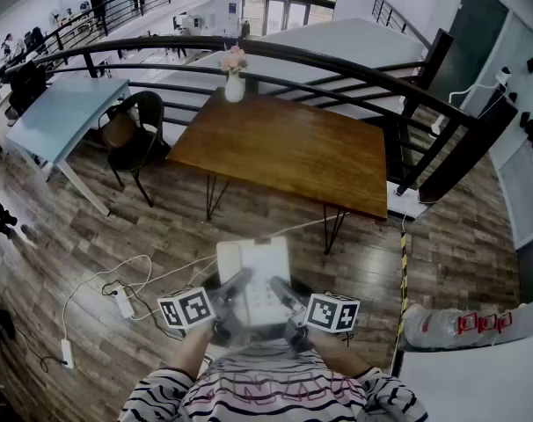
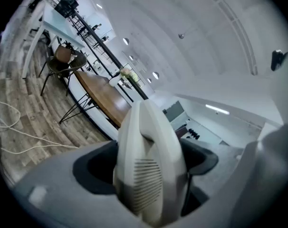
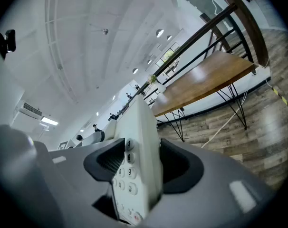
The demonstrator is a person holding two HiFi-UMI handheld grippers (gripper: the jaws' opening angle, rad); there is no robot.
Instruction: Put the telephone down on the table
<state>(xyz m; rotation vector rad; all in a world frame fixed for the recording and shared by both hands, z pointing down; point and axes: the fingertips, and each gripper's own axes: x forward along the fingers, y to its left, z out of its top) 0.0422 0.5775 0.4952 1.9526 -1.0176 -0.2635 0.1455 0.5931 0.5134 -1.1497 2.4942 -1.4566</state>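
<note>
Nearest us, the person's striped top point(image 1: 275, 394) fills the bottom edge of the head view, with both forearms reaching forward from it.

Left to right from there:
- We see the left marker cube point(image 1: 186, 309), then the left gripper point(image 1: 240, 280), clamped on the left side of the telephone point(image 1: 259, 275). In the left gripper view the handset side with its slotted grille sits wedged between the two dark pads, both touching it.
- The telephone is white, held up in the air between both grippers, close to the person's body. It hangs over the wood floor point(image 1: 73, 236), on the near side of the wooden table point(image 1: 293, 148) and well apart from it. It is not on the table.
- The right gripper point(image 1: 280, 288) is closed on the telephone's right side. In the right gripper view we see the keypad point(image 3: 122, 175) face and the case edge pinched between the pads. The right marker cube point(image 1: 332, 312) sits just right of it.

Rest of the scene, left to right:
- A white power strip point(image 1: 121, 301) with loose white cable lies on the floor at near left.
- A light blue table point(image 1: 64, 117) stands far left, with a black chair point(image 1: 135, 134) beside it.
- A vase of flowers point(image 1: 234, 82) stands upright at the wooden table's far left corner.
- A dark railing point(image 1: 337, 69) curves behind the table.
- A yellow-and-black strip point(image 1: 404, 271) runs along the floor at right.
</note>
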